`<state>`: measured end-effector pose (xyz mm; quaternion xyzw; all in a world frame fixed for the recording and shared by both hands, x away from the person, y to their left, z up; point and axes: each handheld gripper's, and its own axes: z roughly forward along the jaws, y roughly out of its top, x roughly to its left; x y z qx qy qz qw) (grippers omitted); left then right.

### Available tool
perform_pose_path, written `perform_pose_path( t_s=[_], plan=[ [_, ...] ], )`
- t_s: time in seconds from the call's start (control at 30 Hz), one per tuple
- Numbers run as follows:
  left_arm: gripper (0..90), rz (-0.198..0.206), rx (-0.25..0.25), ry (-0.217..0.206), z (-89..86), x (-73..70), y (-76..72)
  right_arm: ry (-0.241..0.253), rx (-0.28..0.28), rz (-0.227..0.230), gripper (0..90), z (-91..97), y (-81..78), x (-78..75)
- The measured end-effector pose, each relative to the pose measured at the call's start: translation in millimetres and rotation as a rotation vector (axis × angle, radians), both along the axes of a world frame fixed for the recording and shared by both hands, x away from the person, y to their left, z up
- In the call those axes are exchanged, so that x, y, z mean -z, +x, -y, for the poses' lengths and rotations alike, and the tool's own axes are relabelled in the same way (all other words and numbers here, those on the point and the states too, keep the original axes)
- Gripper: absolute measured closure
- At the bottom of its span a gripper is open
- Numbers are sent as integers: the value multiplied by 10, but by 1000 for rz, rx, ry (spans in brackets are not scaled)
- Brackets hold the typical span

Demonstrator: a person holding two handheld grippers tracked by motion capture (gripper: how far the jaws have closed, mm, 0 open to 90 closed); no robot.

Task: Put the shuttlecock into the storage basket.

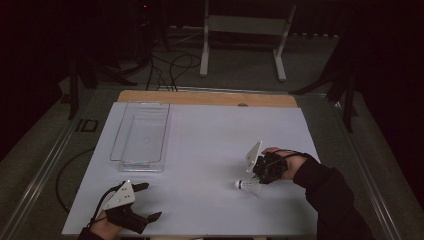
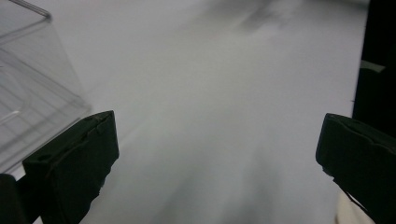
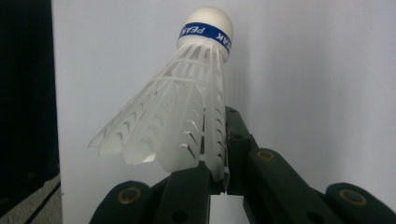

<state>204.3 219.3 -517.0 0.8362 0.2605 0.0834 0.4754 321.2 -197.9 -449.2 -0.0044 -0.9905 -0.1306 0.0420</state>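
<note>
The right gripper (image 1: 261, 176) was clamped on the skirt of a white plastic shuttlecock with a rounded white cork tip and a blue printed band (image 1: 248, 185), near the right edge of the white worktop (image 1: 210, 150), somewhat toward its front. In the right gripper view the two black jaws met tightly on one side of the ribbed skirt (image 3: 173, 126), pinching its wall rather than spanning the whole cone; that grip probably suited the light, springy plastic, which would squash if taken across its full width. The tip pointed away from the jaws, toward the middle of the worktop, so the shuttlecock could be led nose first. It appeared to be carried just clear of the surface, though contact could not be ruled out.

The left gripper (image 1: 141, 202) waited near the front left corner of the worktop with its jaws spread wide and nothing between them. Just beyond it stood a clear rectangular plastic tray (image 1: 141, 132), along the left side, empty and likely the place meant for the shuttlecock. The skirt looked intact, its slotted vanes (image 3: 140, 135) evenly fanned and faintly translucent.
</note>
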Motion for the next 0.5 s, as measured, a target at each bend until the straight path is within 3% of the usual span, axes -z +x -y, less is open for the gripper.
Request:
perform_pose_path(
  t_s=[0.17, 0.5],
  plan=[
    [1, -12, 47, 33, 37, -82, 13, -15, -39, 7, 900, -82, -37, -42],
    [0, -11, 131, 127, 128, -341, 105, -12, -44, 12, 900, -175, -61, -88]
  ],
)
